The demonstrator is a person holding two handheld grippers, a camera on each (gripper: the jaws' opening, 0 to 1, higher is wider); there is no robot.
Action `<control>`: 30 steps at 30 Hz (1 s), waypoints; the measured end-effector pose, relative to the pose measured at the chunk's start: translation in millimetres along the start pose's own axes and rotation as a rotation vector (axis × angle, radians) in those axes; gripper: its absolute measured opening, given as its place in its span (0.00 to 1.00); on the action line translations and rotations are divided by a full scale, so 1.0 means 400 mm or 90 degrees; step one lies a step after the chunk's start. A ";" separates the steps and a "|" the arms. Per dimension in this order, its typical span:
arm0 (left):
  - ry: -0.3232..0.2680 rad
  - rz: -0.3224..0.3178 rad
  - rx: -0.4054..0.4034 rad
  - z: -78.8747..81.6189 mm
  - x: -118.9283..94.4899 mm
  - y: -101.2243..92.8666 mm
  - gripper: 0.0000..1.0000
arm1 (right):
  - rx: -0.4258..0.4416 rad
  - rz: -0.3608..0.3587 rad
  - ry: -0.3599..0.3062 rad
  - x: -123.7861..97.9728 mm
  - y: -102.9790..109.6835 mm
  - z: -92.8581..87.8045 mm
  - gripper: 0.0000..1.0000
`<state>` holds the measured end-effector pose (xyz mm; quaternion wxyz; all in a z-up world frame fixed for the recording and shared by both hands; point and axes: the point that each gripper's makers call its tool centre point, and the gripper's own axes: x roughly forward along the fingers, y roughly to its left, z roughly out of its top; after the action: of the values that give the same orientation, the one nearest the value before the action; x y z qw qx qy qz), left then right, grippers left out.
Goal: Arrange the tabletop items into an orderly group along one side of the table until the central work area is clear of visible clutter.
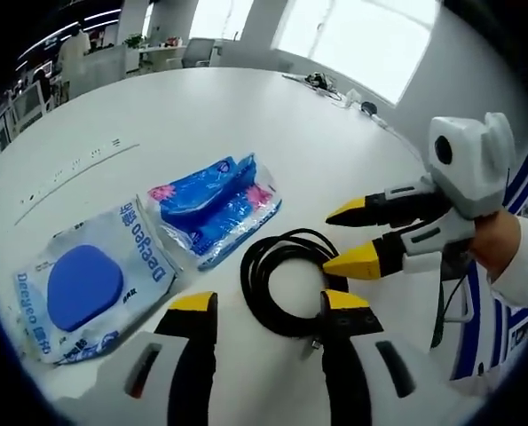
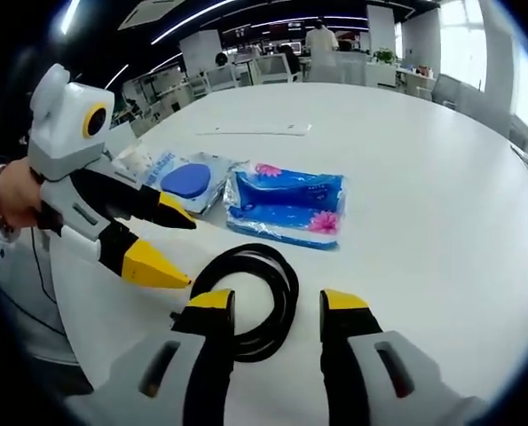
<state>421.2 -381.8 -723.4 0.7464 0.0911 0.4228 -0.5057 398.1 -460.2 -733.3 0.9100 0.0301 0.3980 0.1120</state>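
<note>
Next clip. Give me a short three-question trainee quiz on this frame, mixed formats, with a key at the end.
1. True or false: the black coiled cable lies flat on the white table, held by neither gripper.
2. Multiple choice: what lies directly beside the blue floral tissue pack?
A. a red mug
B. a clear packet with a blue rounded pad
C. a stack of plates
3. Fill in: the jaws of the left gripper and the right gripper both stand ____.

Key: 1 true; 2 B; 3 open.
</note>
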 end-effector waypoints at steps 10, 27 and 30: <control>-0.012 0.008 0.000 -0.004 -0.042 0.003 0.54 | -0.012 0.008 -0.013 -0.029 0.034 0.014 0.46; -0.040 0.018 -0.011 -0.040 -0.129 0.019 0.64 | -0.029 0.029 -0.032 -0.081 0.086 0.039 0.61; -0.050 0.020 -0.020 -0.042 -0.152 0.025 0.66 | -0.030 0.033 -0.038 -0.088 0.094 0.045 0.65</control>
<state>412.6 -326.3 -692.8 0.7718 0.0659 0.3997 -0.4902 381.4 -431.1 -690.1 0.9186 0.0225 0.3674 0.1436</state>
